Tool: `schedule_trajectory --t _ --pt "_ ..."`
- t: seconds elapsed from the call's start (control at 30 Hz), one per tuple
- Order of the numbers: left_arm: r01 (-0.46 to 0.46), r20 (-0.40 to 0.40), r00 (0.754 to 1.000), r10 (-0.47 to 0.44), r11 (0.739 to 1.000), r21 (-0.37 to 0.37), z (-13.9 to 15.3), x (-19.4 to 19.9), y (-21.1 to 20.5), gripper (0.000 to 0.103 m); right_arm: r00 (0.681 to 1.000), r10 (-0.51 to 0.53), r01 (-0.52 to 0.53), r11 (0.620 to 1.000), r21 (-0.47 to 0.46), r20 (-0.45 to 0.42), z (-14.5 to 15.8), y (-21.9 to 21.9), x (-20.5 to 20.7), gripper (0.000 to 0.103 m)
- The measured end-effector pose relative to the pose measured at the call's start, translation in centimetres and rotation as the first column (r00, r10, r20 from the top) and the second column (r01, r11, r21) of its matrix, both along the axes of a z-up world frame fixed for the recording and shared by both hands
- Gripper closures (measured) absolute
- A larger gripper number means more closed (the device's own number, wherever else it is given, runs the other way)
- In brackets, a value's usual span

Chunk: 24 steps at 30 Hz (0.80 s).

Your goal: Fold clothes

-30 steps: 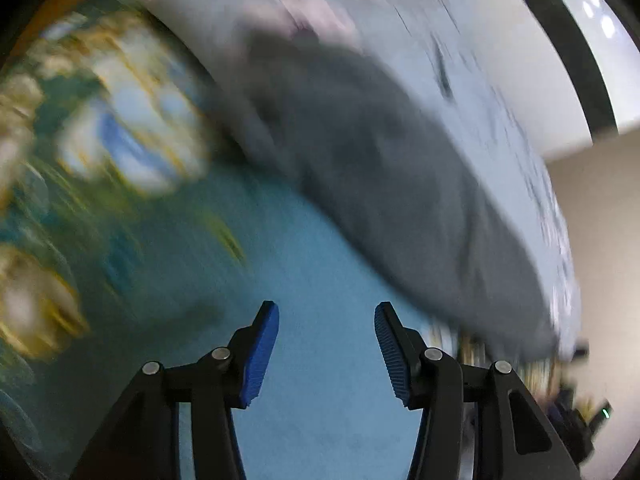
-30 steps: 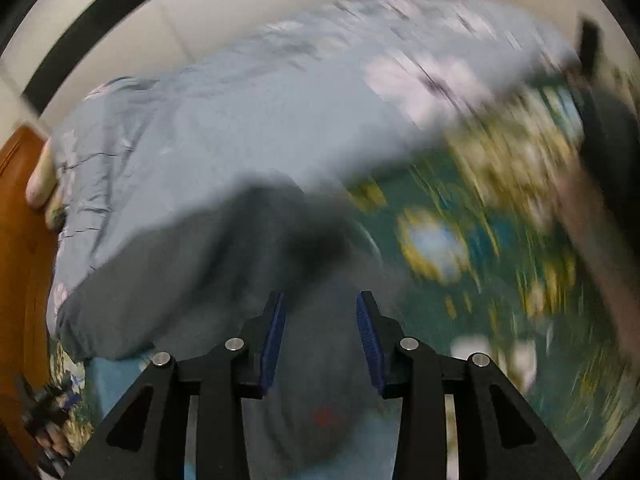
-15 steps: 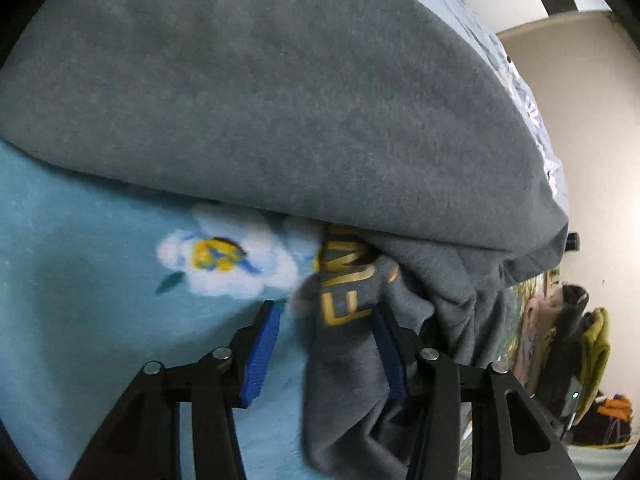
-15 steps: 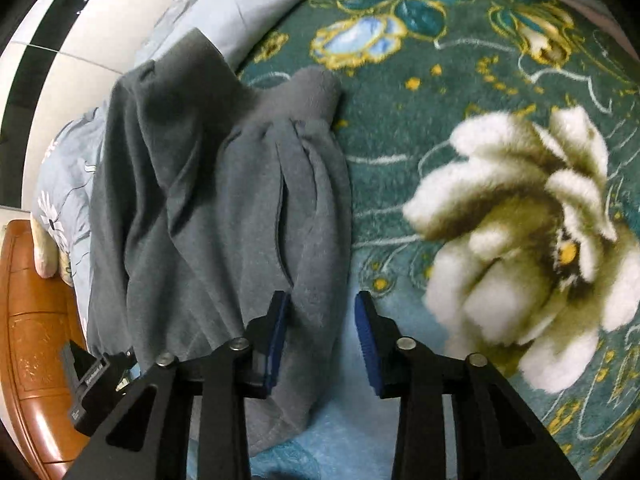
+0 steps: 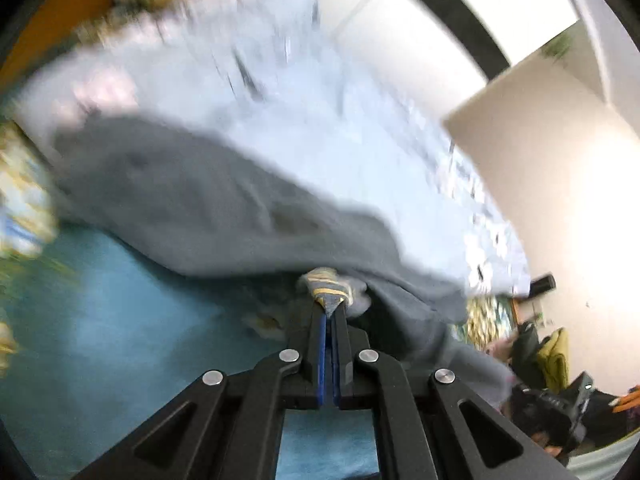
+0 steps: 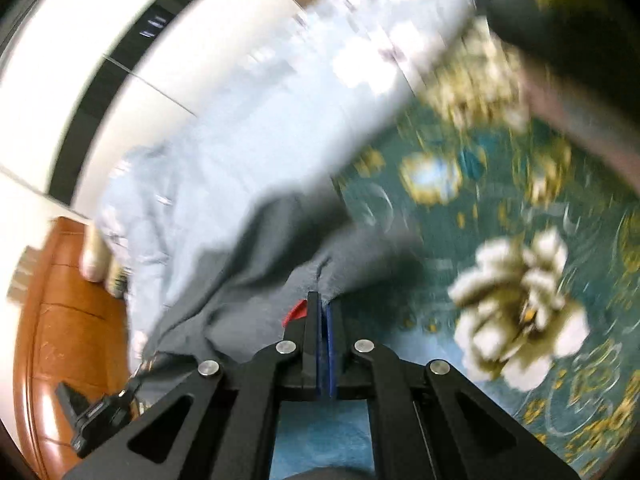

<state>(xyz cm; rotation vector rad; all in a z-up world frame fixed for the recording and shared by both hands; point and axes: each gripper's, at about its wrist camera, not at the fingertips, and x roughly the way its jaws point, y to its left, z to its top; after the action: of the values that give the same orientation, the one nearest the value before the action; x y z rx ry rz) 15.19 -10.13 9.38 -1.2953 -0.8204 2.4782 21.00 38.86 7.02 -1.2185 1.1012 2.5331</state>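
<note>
**Both grippers now pinching the sweatshirt**

The left gripper [image 5: 329, 312] and right gripper [image 6: 322, 304], open half a second ago, are now gripping the grey sweatshirt [image 5: 208, 208] and lifting it off the floral blanket [image 6: 500, 240] (views blurring), probably starting a fold.

Left gripper [image 5: 329, 307]: jaws closed together, blue pads nearly meeting, a fold of grey sweatshirt [image 5: 208, 208] pinched at the tips. Right gripper [image 6: 322, 300]: jaws likewise closed, clamping an edge of the same garment at the tips. Both views are motion-blurred.
</note>
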Motion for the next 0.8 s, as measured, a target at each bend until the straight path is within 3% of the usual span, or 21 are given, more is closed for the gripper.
schedule_trajectory --t 0.03,0.1,0.17,0.23,0.33,0.4,0.47,0.5,0.6,0.67,0.8 --pt "-0.013 -0.02 1.0 0.013 1.0 -0.007 0.9 1.7 -1.4 0.1 1.0 0.008 -0.008 1.0 0.002 -0.019 0.6 -0.1 0.2 0.102" --pt "-0.005 0.007 1.0 0.005 1.0 -0.003 -0.1 4.4 -1.9 0.099 0.999 0.037 -0.036 0.999 0.016 -0.028 0.8 -0.6 0.7 0.102" --pt "0.008 0.051 0.999 -0.007 1.0 -0.014 -1.7 6.8 -2.2 0.099 0.995 0.076 -0.082 0.993 0.088 0.064 -0.9 -1.9 0.5 0.102" --pt "0.043 0.192 0.981 -0.03 0.997 -0.06 -6.5 7.7 -0.9 0.099 0.979 0.075 -0.096 0.99 0.106 0.188 -4.2 -2.7 0.8 0.102" --pt "-0.005 0.37 0.928 -0.034 0.995 0.104 -12.8 9.1 -1.6 0.099 0.959 0.04 -0.063 0.995 0.072 0.279 -7.5 -2.4 1.7 0.102" --pt "-0.052 0.438 0.898 -0.036 0.981 0.186 -15.1 9.9 -2.6 0.099 0.952 0.014 -0.035 0.997 0.062 0.305 -8.1 -1.8 2.3 0.102" --pt "-0.07 0.442 0.895 -0.062 0.959 0.275 -15.6 10.5 -3.7 0.093 0.951 -0.009 -0.007 0.999 0.05 0.31 -7.9 -1.0 2.9 0.102" --pt "-0.075 0.431 0.901 -0.06 0.954 0.291 -15.5 10.5 -4.4 0.083 0.951 -0.015 -0.001 0.999 0.05 0.309 -7.9 -0.5 3.0 0.102" --pt "-0.12 0.385 0.923 0.015 0.961 0.249 -14.6 10.3 -6.9 0.057 0.951 -0.037 0.022 0.998 0.051 0.308 -8.1 0.5 3.2 0.101" --pt "-0.174 0.387 0.918 0.084 0.964 0.203 -15.3 9.6 -8.5 0.051 0.951 -0.047 0.038 0.999 0.038 0.305 -8.0 0.6 3.5 0.101" --pt "-0.253 0.427 0.884 0.19 0.963 0.096 -18.1 7.2 -10.4 0.053 0.948 -0.05 0.043 0.999 0.03 0.315 -8.3 0.5 3.4 0.101"
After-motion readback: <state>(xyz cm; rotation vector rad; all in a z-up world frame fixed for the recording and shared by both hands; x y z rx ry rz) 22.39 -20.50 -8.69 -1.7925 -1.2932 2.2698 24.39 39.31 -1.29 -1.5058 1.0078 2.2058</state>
